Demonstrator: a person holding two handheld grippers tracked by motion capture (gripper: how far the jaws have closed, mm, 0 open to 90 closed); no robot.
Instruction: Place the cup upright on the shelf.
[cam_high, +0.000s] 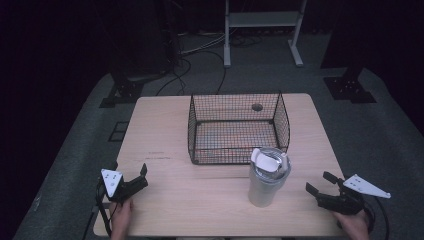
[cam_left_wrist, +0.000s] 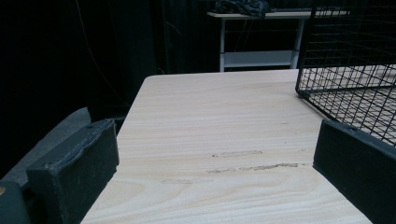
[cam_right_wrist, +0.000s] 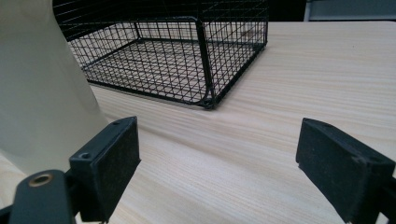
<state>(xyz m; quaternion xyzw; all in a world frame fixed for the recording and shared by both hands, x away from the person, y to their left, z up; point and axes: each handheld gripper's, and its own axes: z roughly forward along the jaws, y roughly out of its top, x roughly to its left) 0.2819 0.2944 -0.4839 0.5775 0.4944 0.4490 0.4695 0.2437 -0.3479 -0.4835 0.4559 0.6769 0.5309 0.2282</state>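
A pale tumbler is seen standing upright on the worktop, just in front of the near right corner of a black wire basket and apparently not touching it, though the high view is too dim for that to be settled. Its body is off-white and tapers toward the base; it is topped by a clear lid with a white flap. In the right gripper view the tumbler is shown only as a broad cream wall at the left edge, close beside the left jaw.

The right hand-held gripper is held low over the worktop to the right of the tumbler, pointed leftward and slightly away from the person, its jaws set wide apart with nothing between them. It is gripped from behind by the right hand at the worktop's near edge. The left hand-held gripper is held near the worktop's near left corner by the left hand, aimed toward the basket, and is well apart from the tumbler. Its jaws are likewise spread with bare wood between them.

Scuff marks on the wood are picked out by the left gripper view, and the basket's mesh floor is given in detail by the right gripper view.
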